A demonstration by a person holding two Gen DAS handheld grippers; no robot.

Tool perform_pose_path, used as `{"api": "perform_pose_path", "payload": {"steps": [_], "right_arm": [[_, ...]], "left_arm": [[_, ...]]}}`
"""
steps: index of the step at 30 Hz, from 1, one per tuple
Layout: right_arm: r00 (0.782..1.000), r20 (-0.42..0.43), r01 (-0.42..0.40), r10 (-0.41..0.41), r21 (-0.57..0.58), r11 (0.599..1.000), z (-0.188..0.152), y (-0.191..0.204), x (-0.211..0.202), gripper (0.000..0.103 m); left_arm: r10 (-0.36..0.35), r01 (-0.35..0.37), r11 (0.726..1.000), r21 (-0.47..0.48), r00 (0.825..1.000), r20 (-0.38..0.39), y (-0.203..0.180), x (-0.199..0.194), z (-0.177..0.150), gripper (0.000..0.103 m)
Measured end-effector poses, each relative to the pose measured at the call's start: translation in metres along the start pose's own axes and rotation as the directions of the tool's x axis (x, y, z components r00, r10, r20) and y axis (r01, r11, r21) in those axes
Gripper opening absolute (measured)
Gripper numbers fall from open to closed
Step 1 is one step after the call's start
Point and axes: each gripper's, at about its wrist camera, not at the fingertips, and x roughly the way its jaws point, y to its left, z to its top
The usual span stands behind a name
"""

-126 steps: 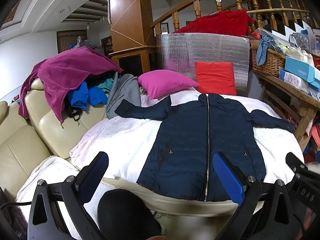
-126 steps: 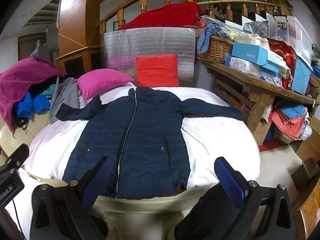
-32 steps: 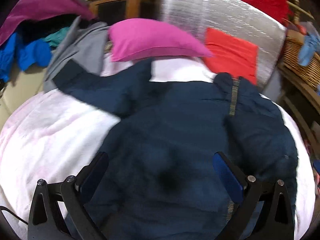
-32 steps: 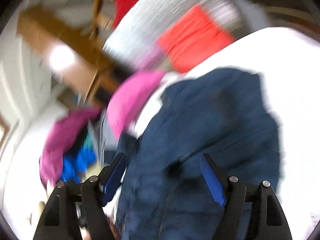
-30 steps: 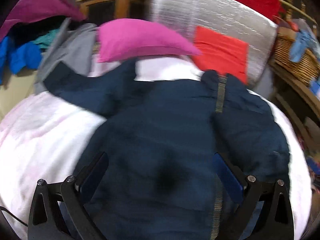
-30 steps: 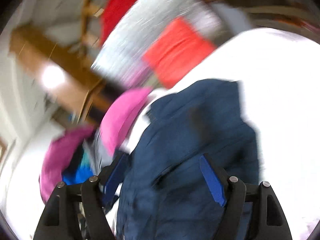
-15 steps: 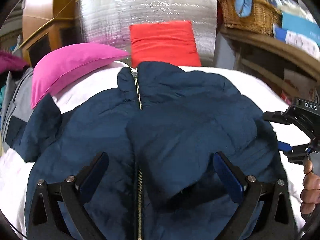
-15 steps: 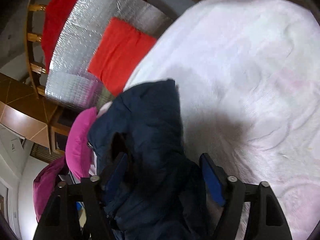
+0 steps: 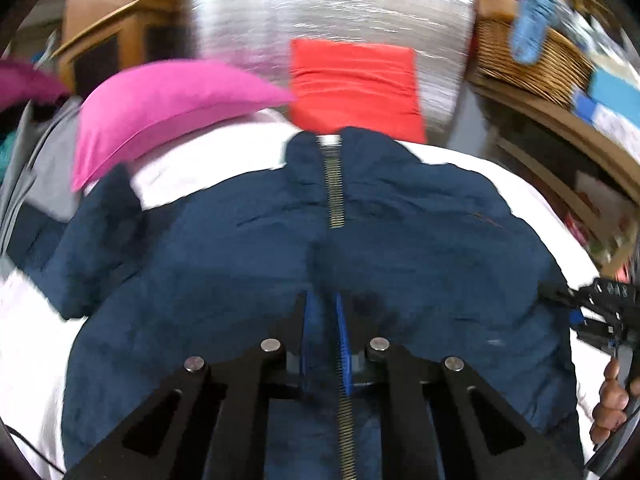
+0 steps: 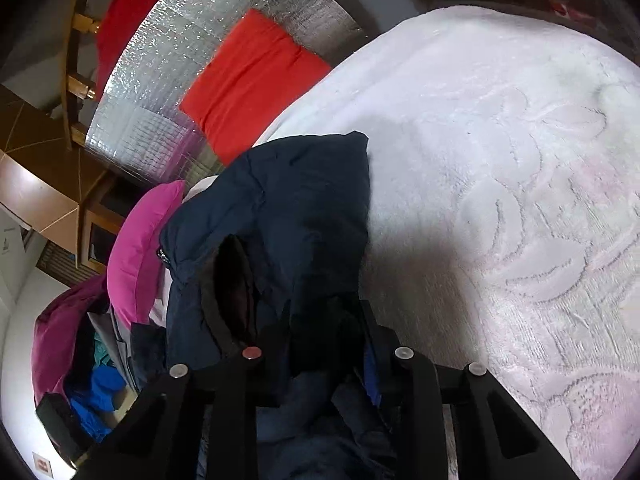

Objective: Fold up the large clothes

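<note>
1. Locate the jacket (image 9: 400, 240). It lies front-up on the white blanket (image 10: 520, 160), collar at 12 o'clock in the left wrist view, toward the red cushion (image 9: 352, 84). The pink pillow (image 9: 160, 100) sits at 10 o'clock.
2. Note the long axis. The zipper (image 9: 335, 184) runs from 12 o'clock to 6 o'clock, straight into your left gripper (image 9: 326, 344).
3. Check your left gripper. Its jaws are nearly together and sit over the zipper line at mid-chest. Fabric appears to lie between the blue pads, but whether they pinch it cannot be confirmed.
4. Check your right gripper (image 10: 320, 340). Its jaws are closing, and dark jacket cloth fills the space between them. Treat this as a grip on the jacket's right edge. In the left wrist view this gripper shows at 3 o'clock, at the jacket's outer edge, with your fingers (image 9: 610, 400) below it.
5. Judge the coming move. The right side is bunched up and lifted, so the fold probably carries that side from 3 o'clock across toward the zipper. Your right hand is the nearer one to that edge; your left hand stands on the fold line.
6. Allow for what is unclear:
   - The left wrist view is blurred.
   - The right gripper's pads are buried in cloth.
   - The jacket's hem is cut off at 6 o'clock.
   - The left sleeve (image 9: 92, 240) at 9 o'clock is crumpled; its cuff cannot be made out.
</note>
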Motion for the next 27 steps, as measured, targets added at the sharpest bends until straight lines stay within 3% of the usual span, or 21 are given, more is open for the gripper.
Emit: {"api": "perform_pose_path", "payload": {"steps": [3,4,5,7,10,12,14,18,24,27], "right_arm": [[0.999,-0.029,0.027,-0.027,0.006,1.0,0.002,0.0,-0.002,0.033],[0.999,-0.028,0.04,-0.04,0.01,0.999,0.003,0.001,-0.007,0.034],[0.999,-0.019,0.034,-0.034,0.019,0.999,0.005,0.003,-0.009,0.036],[1.0,0.026,0.001,-0.003,0.05,0.999,0.008,0.005,-0.019,0.046],[1.0,0.021,0.013,-0.014,0.068,0.998,0.006,0.0,-0.015,0.049],[1.0,0.002,0.023,-0.024,0.072,0.997,0.005,0.001,-0.006,0.05],[0.999,-0.004,0.039,-0.039,0.064,0.997,0.004,0.0,-0.002,0.051],[0.999,-0.008,0.047,-0.047,0.061,0.997,0.003,0.001,0.002,0.051],[0.999,-0.033,0.037,-0.034,0.093,0.995,0.002,-0.012,0.005,0.051],[0.999,-0.035,0.019,-0.015,0.11,0.994,0.001,-0.015,0.004,0.051]], "left_arm": [[0.004,-0.004,0.999,-0.032,1.0,-0.011,0.014,-0.004,-0.002,0.015],[0.004,-0.006,0.999,-0.043,0.999,-0.032,0.015,-0.006,-0.004,0.027],[-0.006,0.004,0.999,-0.053,0.999,-0.046,0.013,-0.007,-0.005,0.052],[-0.05,0.049,0.997,-0.053,0.998,-0.026,0.005,-0.012,-0.007,0.082],[-0.068,0.065,0.997,0.042,0.996,0.058,-0.024,-0.024,-0.012,0.085],[-0.098,0.092,0.989,0.113,0.994,0.051,-0.041,-0.02,-0.014,0.089],[-0.08,0.076,0.985,0.156,0.997,0.022,-0.054,-0.008,-0.017,0.089],[-0.086,0.098,0.983,0.158,0.993,-0.081,-0.069,0.015,-0.022,0.089],[-0.066,0.074,0.974,0.212,0.997,-0.044,-0.087,0.02,-0.024,0.089],[-0.067,0.077,0.982,0.17,0.996,-0.065,-0.077,0.031,-0.017,0.085]]}}
